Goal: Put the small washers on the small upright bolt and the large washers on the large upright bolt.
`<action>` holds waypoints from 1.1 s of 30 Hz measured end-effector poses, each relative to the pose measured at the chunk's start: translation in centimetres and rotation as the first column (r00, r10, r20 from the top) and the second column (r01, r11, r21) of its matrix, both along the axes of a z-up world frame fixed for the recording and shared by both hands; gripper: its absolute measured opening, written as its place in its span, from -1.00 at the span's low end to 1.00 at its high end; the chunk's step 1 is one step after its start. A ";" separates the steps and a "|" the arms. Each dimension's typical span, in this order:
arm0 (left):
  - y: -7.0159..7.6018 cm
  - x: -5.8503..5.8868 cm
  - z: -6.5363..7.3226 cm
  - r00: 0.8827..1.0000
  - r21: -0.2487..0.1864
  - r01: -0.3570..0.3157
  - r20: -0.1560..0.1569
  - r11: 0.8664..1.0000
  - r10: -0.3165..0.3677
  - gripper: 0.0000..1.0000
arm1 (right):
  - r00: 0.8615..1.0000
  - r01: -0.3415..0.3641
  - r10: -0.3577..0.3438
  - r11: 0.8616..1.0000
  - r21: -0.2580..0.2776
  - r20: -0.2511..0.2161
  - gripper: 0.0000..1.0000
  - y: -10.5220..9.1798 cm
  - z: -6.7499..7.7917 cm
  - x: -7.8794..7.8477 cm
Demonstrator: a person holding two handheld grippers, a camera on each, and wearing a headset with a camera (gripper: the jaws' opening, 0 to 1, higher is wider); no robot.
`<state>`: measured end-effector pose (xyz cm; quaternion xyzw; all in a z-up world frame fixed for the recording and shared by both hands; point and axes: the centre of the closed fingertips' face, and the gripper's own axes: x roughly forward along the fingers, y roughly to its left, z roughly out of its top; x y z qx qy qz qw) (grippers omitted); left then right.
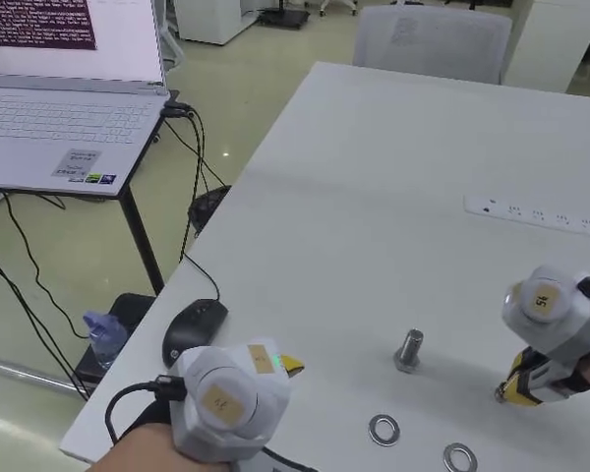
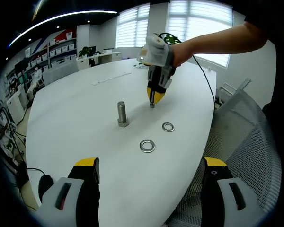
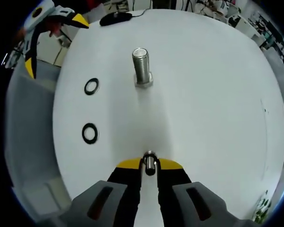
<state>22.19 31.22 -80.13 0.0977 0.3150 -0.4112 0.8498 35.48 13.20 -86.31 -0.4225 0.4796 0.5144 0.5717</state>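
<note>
Left gripper [image 2: 150,165], jaws spread, empty; two flat steel washers [image 2: 147,145] lie straight ahead, short of the large upright steel hex bolt [image 2: 122,115]. Just past that bolt, the right gripper [image 3: 150,176] clamps the small silver bolt [image 3: 150,163] (axis vertical).

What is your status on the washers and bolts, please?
Left gripper open, empty. Right gripper shut on small bolt, tip at the table. Large bolt upright, two washers flat beside it, none threaded.
</note>
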 end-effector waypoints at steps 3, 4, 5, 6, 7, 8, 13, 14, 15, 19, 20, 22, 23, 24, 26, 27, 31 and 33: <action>0.0 0.0 0.0 1.000 0.002 0.000 -0.001 1.000 0.000 0.76 | 1.000 -0.009 0.009 1.000 -0.009 0.003 -0.74 -0.1 -0.1 0.0; 0.0 0.0 0.0 1.000 0.001 0.000 -0.001 1.000 0.000 0.76 | 1.000 -0.012 0.012 1.000 -0.011 0.004 -0.74 -0.1 -0.1 0.1; 0.0 0.0 0.0 1.000 -0.001 -0.001 -0.002 1.000 0.001 0.76 | 1.000 -0.015 0.015 1.000 -0.015 0.006 -0.74 -0.1 0.0 0.1; 0.1 0.0 0.0 1.000 0.000 -0.002 -0.003 1.000 0.002 0.76 | 1.000 -0.019 0.019 1.000 -0.019 0.010 -0.74 -0.2 -0.1 0.1; 0.1 0.0 0.0 1.000 0.001 -0.001 -0.004 1.000 0.001 0.76 | 1.000 -0.019 0.019 1.000 -0.021 0.010 -0.74 -0.2 -0.1 0.1; 0.1 0.0 0.0 1.000 0.001 -0.001 -0.003 1.000 0.001 0.76 | 1.000 -0.024 0.024 0.999 -0.027 0.011 -0.74 -0.2 -0.2 0.1; 0.2 0.0 -0.1 1.000 0.000 -0.002 -0.003 1.000 0.002 0.76 | 1.000 -0.025 0.026 0.999 -0.032 0.016 -0.74 -0.1 -0.3 0.0; 0.2 0.0 -0.1 1.000 0.000 -0.002 -0.003 1.000 0.002 0.76 | 1.000 -0.025 0.025 0.999 -0.034 0.016 -0.73 -0.1 -0.3 0.0; 0.2 0.0 -0.1 1.000 0.000 -0.001 -0.002 1.000 0.001 0.76 | 0.999 -0.027 0.028 0.999 -0.038 0.019 -0.73 -0.1 -0.4 0.0; 0.3 0.1 0.0 1.000 0.001 -0.002 0.001 1.000 0.002 0.76 | 0.999 -0.036 0.038 0.998 -0.054 0.030 -0.73 -0.1 -0.4 0.0; 0.3 0.1 0.0 1.000 0.000 -0.002 0.000 1.000 0.002 0.76 | 0.999 -0.038 0.040 0.998 -0.057 0.032 -0.73 -0.1 -0.4 0.0; 0.2 0.0 0.0 1.000 -0.001 0.000 0.001 1.000 0.000 0.76 | 0.999 -0.035 0.037 0.998 -0.060 0.034 -0.73 -0.1 -0.4 0.0; 0.2 0.0 0.0 1.000 0.000 0.002 0.002 1.000 -0.002 0.76 | 0.999 -0.035 0.037 0.998 -0.060 0.034 -0.73 -0.1 -0.5 -0.1; 0.2 0.0 0.0 1.000 0.001 0.004 0.002 1.000 -0.004 0.76 | 0.999 -0.035 0.037 0.998 -0.061 0.034 -0.73 -0.1 -0.5 -0.1; 0.1 -0.1 0.1 1.000 0.000 0.004 0.002 1.000 -0.004 0.76 | 0.999 -0.035 0.037 0.998 -0.060 0.033 -0.73 -0.1 -0.4 -0.1; 0.1 -0.1 0.1 1.000 0.000 0.006 0.003 1.000 -0.006 0.76 | 0.999 -0.034 0.036 0.998 -0.060 0.033 -0.73 0.0 -0.4 -0.2; 0.1 -0.2 0.2 1.000 0.002 0.007 0.003 1.000 -0.007 0.75 | 0.999 -0.028 0.030 0.998 -0.057 0.034 -0.73 -0.1 -0.4 -0.2; 0.1 -0.2 0.3 1.000 0.004 0.008 0.005 1.000 -0.008 0.75 | 0.999 -0.031 0.033 0.998 -0.059 0.034 -0.72 -0.1 -0.3 -0.2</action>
